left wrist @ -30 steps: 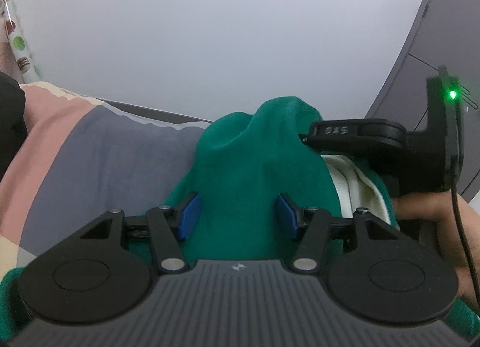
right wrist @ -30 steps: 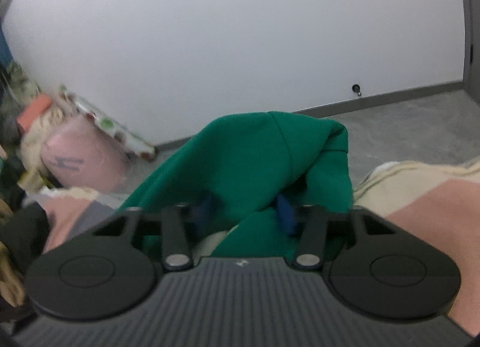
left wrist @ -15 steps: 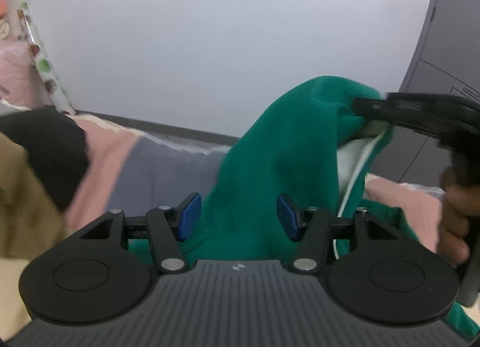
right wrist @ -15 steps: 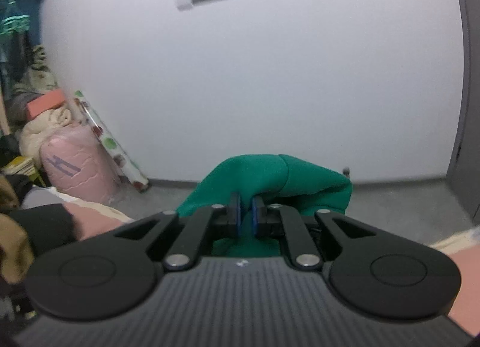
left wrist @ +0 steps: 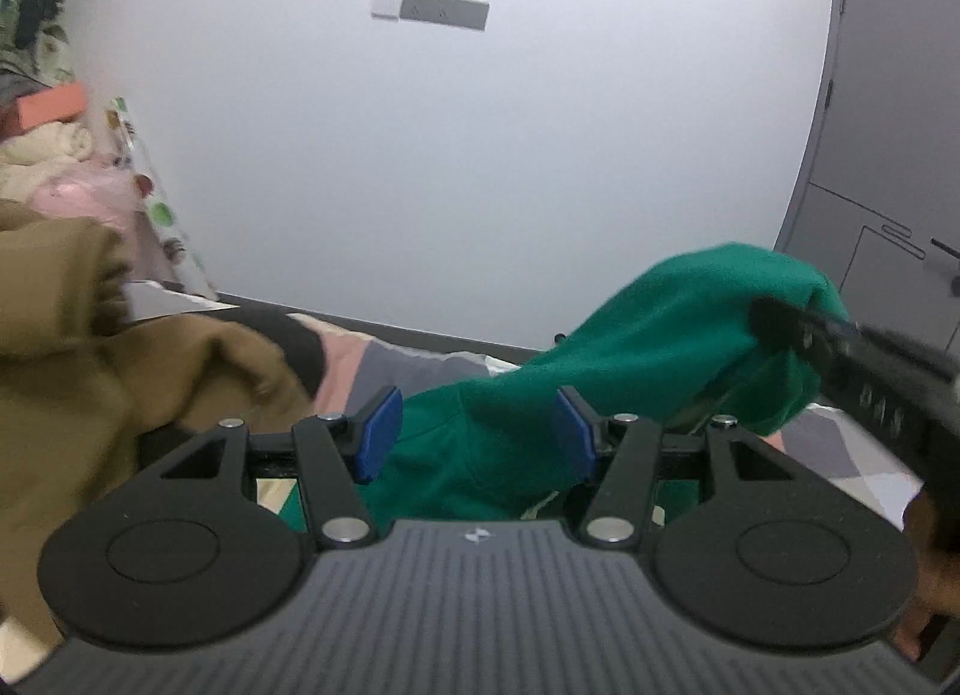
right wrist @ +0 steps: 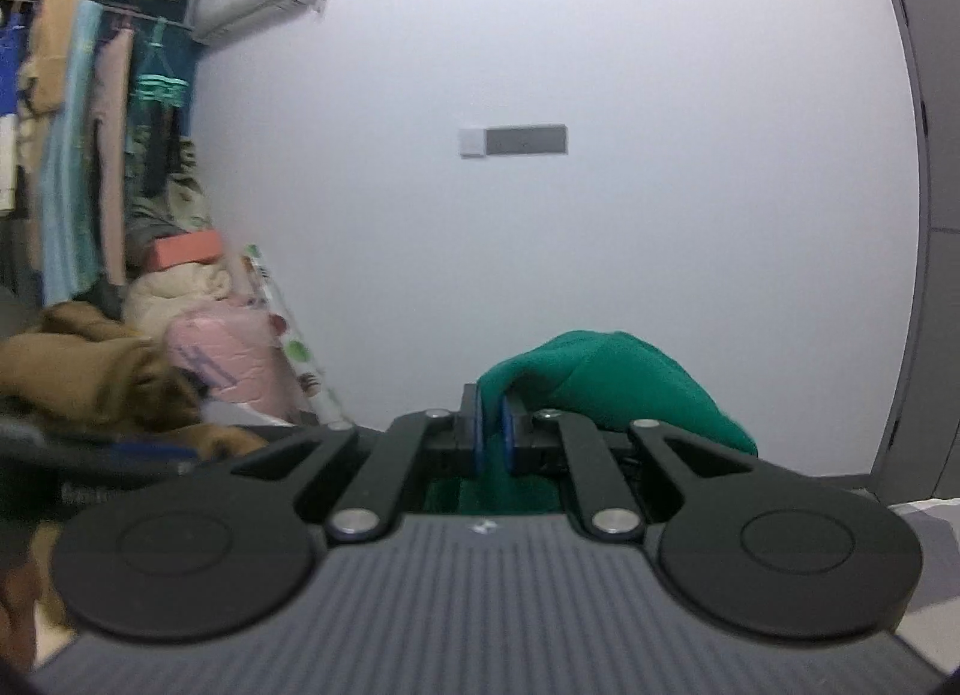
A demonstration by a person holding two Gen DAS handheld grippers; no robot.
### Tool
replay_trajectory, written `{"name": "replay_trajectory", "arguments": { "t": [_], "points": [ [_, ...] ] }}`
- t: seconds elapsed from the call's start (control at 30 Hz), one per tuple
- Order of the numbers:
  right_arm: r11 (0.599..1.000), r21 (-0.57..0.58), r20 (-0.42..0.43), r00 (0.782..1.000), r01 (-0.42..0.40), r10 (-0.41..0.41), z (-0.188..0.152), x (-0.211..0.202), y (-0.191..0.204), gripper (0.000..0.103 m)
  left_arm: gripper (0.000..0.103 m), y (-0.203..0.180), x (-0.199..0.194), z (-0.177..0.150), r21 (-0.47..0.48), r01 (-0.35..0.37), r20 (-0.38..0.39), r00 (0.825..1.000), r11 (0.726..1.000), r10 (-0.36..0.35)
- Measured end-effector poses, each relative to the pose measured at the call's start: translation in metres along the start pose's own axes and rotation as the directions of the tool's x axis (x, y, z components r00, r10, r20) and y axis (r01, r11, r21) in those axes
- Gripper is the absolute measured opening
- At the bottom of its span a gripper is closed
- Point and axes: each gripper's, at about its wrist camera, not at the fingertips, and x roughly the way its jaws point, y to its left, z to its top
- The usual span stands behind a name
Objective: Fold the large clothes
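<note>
A green garment (left wrist: 648,335) hangs lifted above the bed. My right gripper (right wrist: 492,434) is shut on a bunch of the green garment (right wrist: 612,383) and holds it up; it also shows at the right edge of the left wrist view (left wrist: 798,329), blurred. My left gripper (left wrist: 474,434) is open, its blue pads (left wrist: 378,434) standing on either side of the lower part of the green cloth without pinching it.
A brown garment (left wrist: 90,347) lies heaped at the left, also in the right wrist view (right wrist: 90,377). The bed cover (left wrist: 384,365) is pink and grey. A pink bundle (right wrist: 228,359), hanging clothes (right wrist: 72,155) and a grey door (left wrist: 888,155) stand around.
My right gripper closed on the green garment and lifted it higher. Both cameras tilted upward. The brown garment came into view at the left.
</note>
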Motion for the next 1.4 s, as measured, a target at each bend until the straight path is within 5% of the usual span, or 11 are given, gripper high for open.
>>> {"name": "replay_trajectory", "arguments": {
  "t": [0.2, 0.4, 0.6, 0.7, 0.93, 0.97, 1.0, 1.07, 1.3, 1.4],
  "points": [
    [0.998, -0.046, 0.013, 0.999, -0.034, 0.035, -0.016, -0.091, 0.038, 0.008, 0.062, 0.005, -0.104, -0.029, -0.068, 0.028, 0.021, 0.999, 0.997, -0.027],
    [0.992, -0.109, -0.009, 0.998, -0.065, 0.064, -0.062, -0.169, 0.078, 0.007, 0.062, 0.012, -0.160, -0.088, -0.138, 0.075, -0.004, 0.997, 0.988, -0.077],
    [0.992, -0.016, -0.163, 0.979, -0.124, 0.120, -0.133, -0.215, 0.098, 0.007, 0.062, 0.012, -0.152, -0.161, -0.195, 0.104, -0.081, 0.989, 0.975, -0.122],
    [0.989, 0.052, -0.271, 0.952, -0.137, 0.146, -0.156, -0.213, 0.095, 0.007, 0.062, 0.013, -0.138, -0.190, -0.212, 0.108, -0.122, 0.983, 0.971, -0.136],
    [0.962, 0.187, -0.357, 0.899, -0.198, 0.254, -0.156, -0.221, 0.087, 0.011, 0.062, 0.030, -0.120, -0.209, -0.279, 0.150, -0.146, 0.970, 0.948, -0.196],
    [0.955, 0.205, -0.354, 0.893, -0.214, 0.277, -0.154, -0.226, 0.085, 0.017, 0.062, 0.032, -0.118, -0.208, -0.297, 0.161, -0.145, 0.967, 0.941, -0.212],
    [0.949, 0.221, -0.347, 0.891, -0.226, 0.293, -0.152, -0.231, 0.081, 0.036, 0.062, 0.034, -0.115, -0.208, -0.316, 0.174, -0.146, 0.963, 0.933, -0.228],
    [0.939, 0.253, -0.310, 0.899, -0.234, 0.308, -0.150, -0.245, 0.077, 0.060, 0.062, 0.034, -0.110, -0.207, -0.339, 0.190, -0.153, 0.955, 0.921, -0.254],
    [0.936, 0.337, -0.199, 0.964, -0.101, 0.176, -0.134, -0.248, 0.033, 0.071, 0.067, 0.027, -0.087, -0.208, -0.400, 0.241, -0.175, 0.927, 0.884, -0.332],
    [0.937, 0.348, -0.227, 0.970, 0.000, 0.085, -0.139, -0.230, 0.012, 0.073, 0.069, 0.024, -0.075, -0.213, -0.400, 0.250, -0.184, 0.920, 0.882, -0.345]
  ]
}}
